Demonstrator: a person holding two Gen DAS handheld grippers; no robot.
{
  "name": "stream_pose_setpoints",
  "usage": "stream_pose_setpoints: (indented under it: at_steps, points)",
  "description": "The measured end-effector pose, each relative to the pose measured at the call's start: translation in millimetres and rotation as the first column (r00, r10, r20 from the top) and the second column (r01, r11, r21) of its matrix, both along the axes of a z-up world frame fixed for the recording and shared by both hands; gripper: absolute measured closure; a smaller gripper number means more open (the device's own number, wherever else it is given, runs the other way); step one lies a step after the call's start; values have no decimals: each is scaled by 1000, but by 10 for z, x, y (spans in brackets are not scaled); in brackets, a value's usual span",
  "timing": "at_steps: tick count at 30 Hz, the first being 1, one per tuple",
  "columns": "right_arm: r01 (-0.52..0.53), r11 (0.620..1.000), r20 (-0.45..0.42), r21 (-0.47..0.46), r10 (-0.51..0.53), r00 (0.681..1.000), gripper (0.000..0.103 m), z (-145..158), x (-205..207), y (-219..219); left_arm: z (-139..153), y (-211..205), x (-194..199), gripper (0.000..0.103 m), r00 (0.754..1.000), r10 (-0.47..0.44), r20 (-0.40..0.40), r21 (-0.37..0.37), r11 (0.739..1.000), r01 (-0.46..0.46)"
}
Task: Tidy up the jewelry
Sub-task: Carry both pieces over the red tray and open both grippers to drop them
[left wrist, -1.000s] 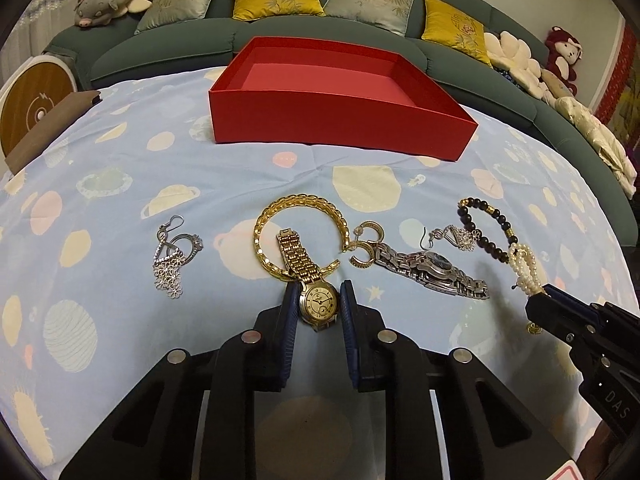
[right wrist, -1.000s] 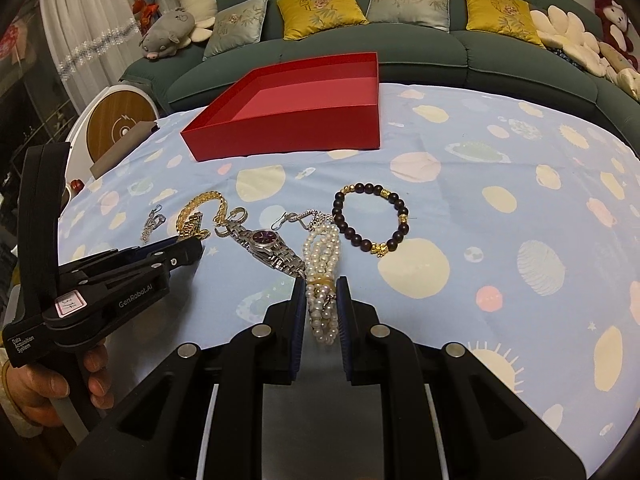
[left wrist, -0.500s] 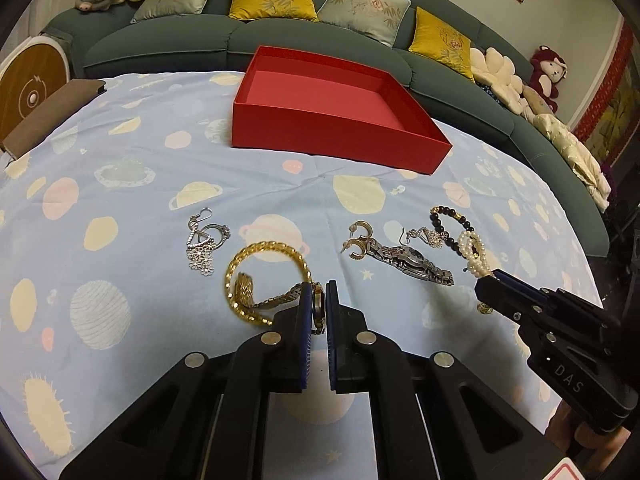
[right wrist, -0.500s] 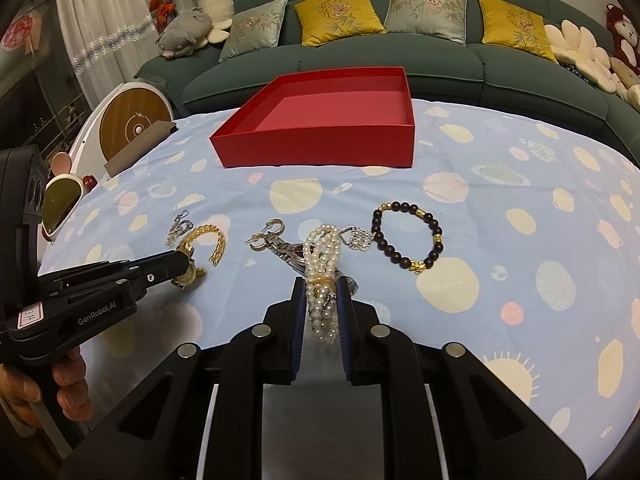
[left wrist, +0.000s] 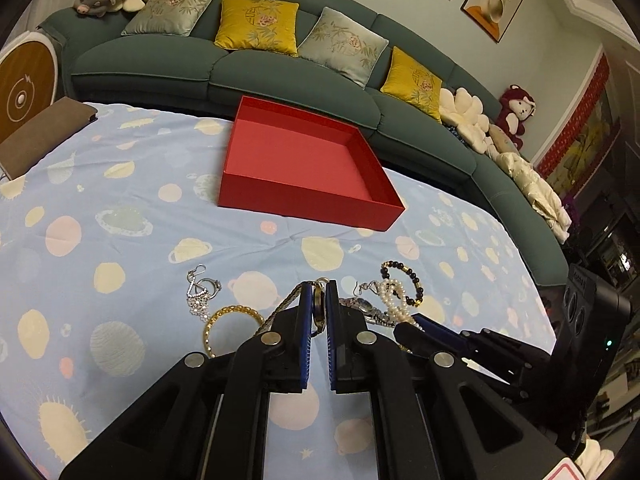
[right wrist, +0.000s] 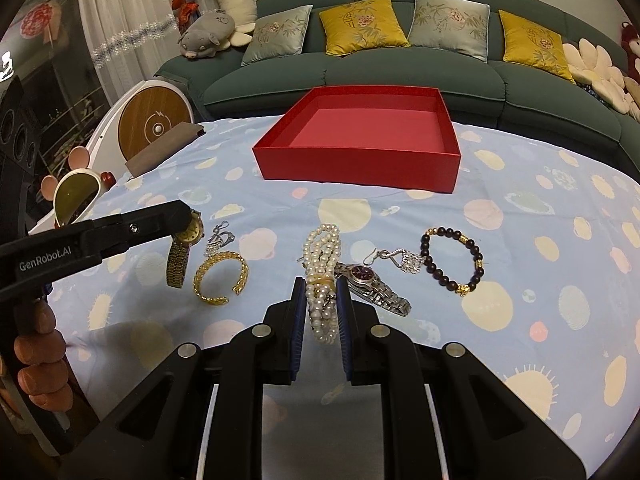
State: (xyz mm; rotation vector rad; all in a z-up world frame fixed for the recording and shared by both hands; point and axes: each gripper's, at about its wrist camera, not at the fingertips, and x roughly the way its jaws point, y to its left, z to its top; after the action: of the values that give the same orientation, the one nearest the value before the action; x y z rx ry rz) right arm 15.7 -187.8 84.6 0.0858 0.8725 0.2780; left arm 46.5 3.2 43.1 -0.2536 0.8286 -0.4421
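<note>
Since the earlier frames, the left hand-held gripper (right wrist: 182,216) has lifted the gold watch (right wrist: 186,240), clamped; the right hand-held gripper (right wrist: 318,292) clamps the pearl bracelet (right wrist: 322,264). The red box (right wrist: 356,168), upper centre, holds nothing; all other jewelry remains on the worktop (right wrist: 520,320).

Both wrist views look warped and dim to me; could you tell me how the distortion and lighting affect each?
Left wrist view: fisheye bends the sofa into an arc, corners black, room dim; the gold watch is seen edge-on. Right wrist view: same curvature, soft shadows under the red box, pearl bracelet sharp.
</note>
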Motion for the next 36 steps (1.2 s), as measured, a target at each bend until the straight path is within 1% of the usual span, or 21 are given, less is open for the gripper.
stream_pose_setpoints:
  at_steps: [7,10,14,18,23,26,29,31,33,36]
  points:
    - [-5,1000,12,7,5,1000,88,58,2,39,218,141,-22,99,999,19,51,-31,999,-17]
    - [-8,1000,19,10,8,1000,88,101,0,60,308,165,-7,99,997,27,67,-28,999,-25]
    - [-9,1000,50,15,8,999,88,229,18,94,430,170,25,99,996,40,84,-26,999,-38]
    - [4,1000,87,29,-6,996,88,395,79,107,584,157,50,99,991,54,121,-18,998,-53]
    - [32,998,133,45,-38,990,88,598,221,100,753,72,177,99,983,66,170,14,997,-69]
    - [52,997,140,52,-59,988,88,701,410,69,825,-26,368,99,981,51,185,42,997,-60]
    - [56,997,128,54,-63,990,88,778,730,-7,833,-111,663,99,979,32,201,76,996,-48]
    - [58,997,117,54,-64,991,88,802,1000,-88,815,-138,913,99,980,29,195,92,995,-48]
    - [63,996,100,60,-69,993,88,791,1300,-181,762,-159,1218,99,984,30,177,89,995,-47]
    - [89,993,67,76,-94,993,88,684,1774,-312,656,-215,1674,99,986,49,159,102,993,-66]
